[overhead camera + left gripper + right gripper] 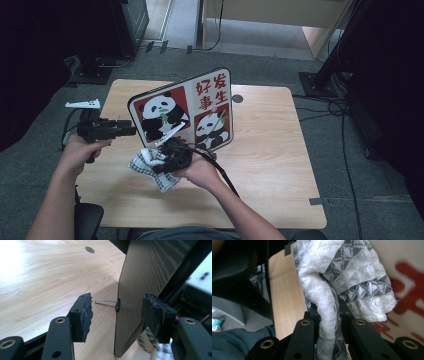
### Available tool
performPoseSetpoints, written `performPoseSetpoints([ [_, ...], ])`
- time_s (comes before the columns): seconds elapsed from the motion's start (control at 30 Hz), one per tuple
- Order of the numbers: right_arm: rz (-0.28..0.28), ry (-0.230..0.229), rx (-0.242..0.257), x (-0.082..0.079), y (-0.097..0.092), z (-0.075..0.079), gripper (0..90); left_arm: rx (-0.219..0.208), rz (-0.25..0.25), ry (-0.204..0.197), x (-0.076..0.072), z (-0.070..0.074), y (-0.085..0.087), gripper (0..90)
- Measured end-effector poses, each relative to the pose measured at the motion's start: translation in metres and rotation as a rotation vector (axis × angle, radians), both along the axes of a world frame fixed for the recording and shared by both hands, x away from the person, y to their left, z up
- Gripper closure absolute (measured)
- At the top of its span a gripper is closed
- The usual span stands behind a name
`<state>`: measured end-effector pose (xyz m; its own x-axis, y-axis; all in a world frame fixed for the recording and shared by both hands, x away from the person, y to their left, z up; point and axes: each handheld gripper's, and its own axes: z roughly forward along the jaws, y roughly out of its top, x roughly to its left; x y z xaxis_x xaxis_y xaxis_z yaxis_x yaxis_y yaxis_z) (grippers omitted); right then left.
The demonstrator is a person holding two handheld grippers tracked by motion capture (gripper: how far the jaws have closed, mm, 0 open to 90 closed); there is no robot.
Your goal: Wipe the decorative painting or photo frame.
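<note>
A board (182, 112) printed with pandas and red characters stands tilted on the wooden table (270, 150). My left gripper (131, 130) is at its left edge. In the left gripper view the board's dark back (147, 277) sits between the jaws of the left gripper (116, 307), which stand apart without pressing it. A wire binder clip (110, 303) is on that edge. My right gripper (167, 162) is low in front of the board, shut on a white and grey checked cloth (147, 162). The cloth (342, 272) bunches out past the right gripper (328, 317), beside the printed face (407, 270).
A round cable hole (237, 98) lies in the table behind the board. Black stand bases sit on the carpet at the back left (92, 75) and back right (320, 82). Cables (345, 110) trail along the floor on the right.
</note>
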<state>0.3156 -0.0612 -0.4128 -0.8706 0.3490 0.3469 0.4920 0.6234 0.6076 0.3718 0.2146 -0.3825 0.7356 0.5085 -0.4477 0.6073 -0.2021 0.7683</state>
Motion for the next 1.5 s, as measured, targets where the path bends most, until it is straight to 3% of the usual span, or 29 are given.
performPoseSetpoints([
  [0.37,0.057,-0.013,0.002,0.004,0.021,0.031,80.8,-0.008,0.039,-0.012,-0.009,0.003,0.019,41.1],
  [0.43,0.070,-0.022,0.001,0.005,0.025,0.036,80.8,0.012,0.065,-0.024,-0.011,0.004,0.023,43.3],
  [0.8,0.122,-0.060,0.026,0.017,0.045,0.070,80.7,0.007,0.077,0.005,-0.021,0.003,0.036,45.1],
  [0.97,0.129,-0.087,0.038,0.024,0.053,0.090,80.6,-0.011,0.081,0.022,-0.024,0.003,0.041,44.5],
  [1.2,0.108,-0.106,0.061,0.040,0.062,0.117,80.7,-0.020,0.090,0.013,-0.025,0.003,0.044,44.3],
  [1.33,0.098,-0.138,0.065,0.048,0.065,0.131,80.6,-0.026,0.097,0.008,-0.025,0.003,0.046,44.3],
  [1.5,0.064,-0.133,0.078,0.058,0.068,0.139,80.6,-0.018,0.094,0.007,-0.025,0.003,0.045,44.2],
])
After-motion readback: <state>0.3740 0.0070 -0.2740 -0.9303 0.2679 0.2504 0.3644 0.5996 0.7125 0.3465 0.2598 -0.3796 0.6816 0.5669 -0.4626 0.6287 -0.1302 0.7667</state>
